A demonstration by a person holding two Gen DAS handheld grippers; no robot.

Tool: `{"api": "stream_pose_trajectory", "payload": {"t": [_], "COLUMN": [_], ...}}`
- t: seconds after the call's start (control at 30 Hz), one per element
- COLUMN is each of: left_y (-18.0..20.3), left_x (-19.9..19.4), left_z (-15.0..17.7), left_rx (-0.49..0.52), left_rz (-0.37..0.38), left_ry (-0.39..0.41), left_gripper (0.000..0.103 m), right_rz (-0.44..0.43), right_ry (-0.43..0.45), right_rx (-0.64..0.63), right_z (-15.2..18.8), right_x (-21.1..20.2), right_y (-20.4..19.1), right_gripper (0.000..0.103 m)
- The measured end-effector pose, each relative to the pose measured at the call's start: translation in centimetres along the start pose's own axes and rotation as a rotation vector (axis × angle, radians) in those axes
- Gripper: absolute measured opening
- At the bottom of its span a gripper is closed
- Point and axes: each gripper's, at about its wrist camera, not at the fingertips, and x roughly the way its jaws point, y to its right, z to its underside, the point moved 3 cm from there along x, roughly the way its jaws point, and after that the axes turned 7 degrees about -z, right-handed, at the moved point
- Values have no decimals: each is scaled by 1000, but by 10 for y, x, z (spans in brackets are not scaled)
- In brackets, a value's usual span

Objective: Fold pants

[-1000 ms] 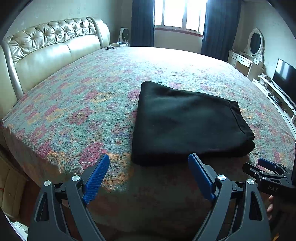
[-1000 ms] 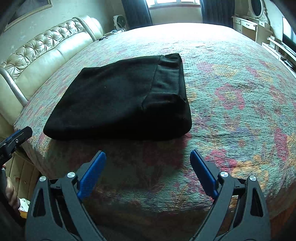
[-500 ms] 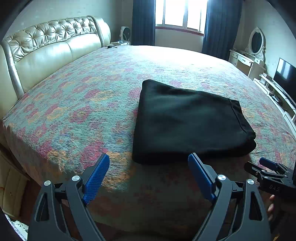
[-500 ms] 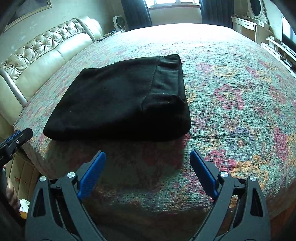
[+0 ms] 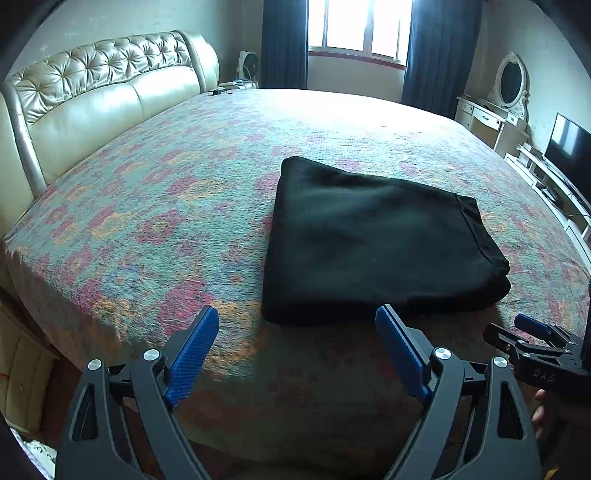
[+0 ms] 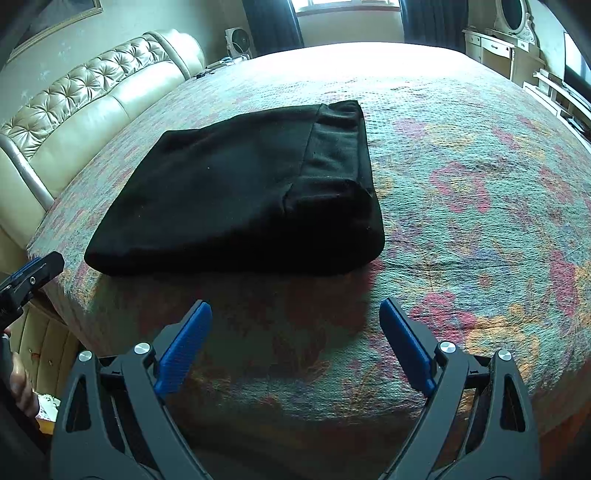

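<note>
The black pants (image 5: 373, 240) lie folded into a flat rectangle on the floral bedspread (image 5: 166, 192), near the bed's front edge. They also show in the right wrist view (image 6: 243, 199), with the waistband on the right side. My left gripper (image 5: 297, 336) is open and empty, held just short of the pants' near edge. My right gripper (image 6: 295, 328) is open and empty, a little back from the pants. The right gripper also shows at the far right of the left wrist view (image 5: 532, 332).
A tufted cream headboard (image 5: 96, 92) runs along the left. A window with dark curtains (image 5: 358, 29) is at the back. A white dresser with an oval mirror (image 5: 506, 96) and a TV (image 5: 569, 147) stand at the right.
Both grippers have drawn back slightly from the pants and stay open. The pants have not moved.
</note>
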Motion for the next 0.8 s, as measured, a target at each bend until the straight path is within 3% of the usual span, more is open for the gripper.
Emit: {"api": "stream_pose_trajectory", "payload": {"t": [0.47, 0.6, 0.8], "left_y": [3, 10, 17], "left_x": [-3, -14, -32], "left_z": [-3, -7, -16], "left_rx": [10, 48, 92], "left_rz": [-13, -30, -116], "left_ry": [19, 81, 160], "left_gripper": [86, 86, 86], "right_rz": [-3, -7, -13], "right_ry": [-15, -17, -14], "right_rx": [-3, -1, 9], "right_z": [4, 5, 6], "right_x": [5, 6, 3], "right_y": [-3, -5, -6], "right_gripper": [92, 92, 92]}}
